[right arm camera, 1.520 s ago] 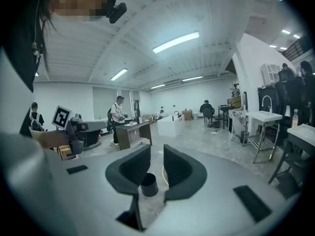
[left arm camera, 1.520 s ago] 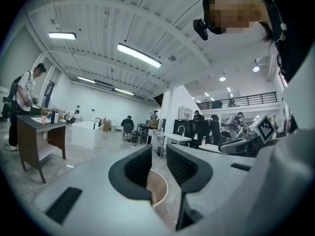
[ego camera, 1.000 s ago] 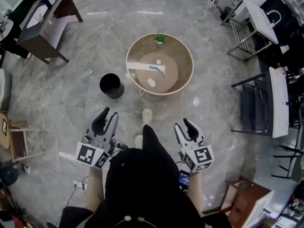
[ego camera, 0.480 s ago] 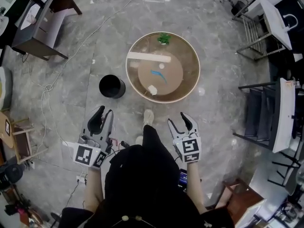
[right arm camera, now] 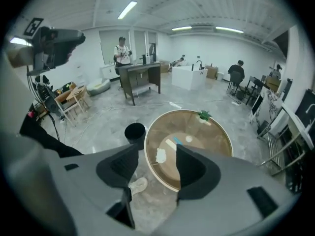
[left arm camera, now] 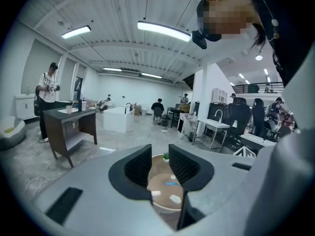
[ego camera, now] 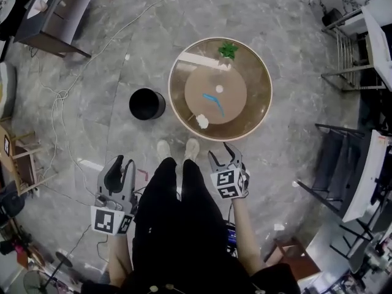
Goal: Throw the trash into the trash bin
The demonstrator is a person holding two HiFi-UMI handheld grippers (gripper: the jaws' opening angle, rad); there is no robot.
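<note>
Trash bin (ego camera: 147, 103) just beside round worktop (ego camera: 258, 106); crumpled paper (ego camera: 201, 120), blue strip (ego camera: 214, 102), white bit (ego camera: 219, 89) on worktop, none picked yet. Right gripper (ego camera: 222, 154) jaws just been opening wide, empty; left gripper (ego camera: 120, 164) slightly apart, empty.

One black bin (ego camera: 147, 103) stands straight ahead of the left gripper (ego camera: 122, 162). One round table (ego camera: 254, 112) stands ahead of that gripper and off to its right. On the table lie three bits of trash: one crumpled white wad (ego camera: 201, 120), one blue strip (ego camera: 214, 101) and one small white round piece (ego camera: 219, 89). One small green plant (ego camera: 228, 49) sits at the table's far edge. Two pale shoes (ego camera: 163, 150) show just to the gripper's right.
</note>
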